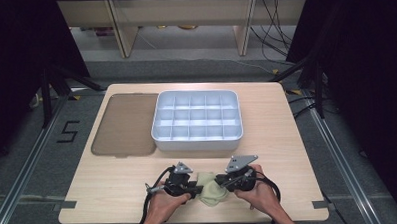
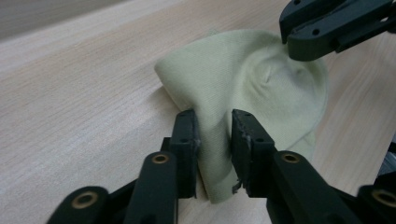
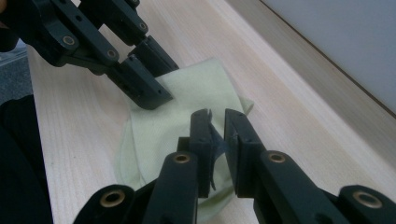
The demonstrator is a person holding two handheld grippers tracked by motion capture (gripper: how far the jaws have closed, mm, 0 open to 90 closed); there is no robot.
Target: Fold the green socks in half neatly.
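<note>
Pale wooden surface (image 1: 114, 187) carries a green cloth (image 1: 212, 188); left tongs (image 2: 214, 140) and right tongs (image 3: 215, 140) each clamp a fold. Better to lift both evenly, keeping cloth taut.

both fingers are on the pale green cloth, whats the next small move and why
Probably lift both grippers slightly together. The left gripper pinches a fold of the pale green cloth, the right gripper grips its other side, and it still rests on the table.
</note>
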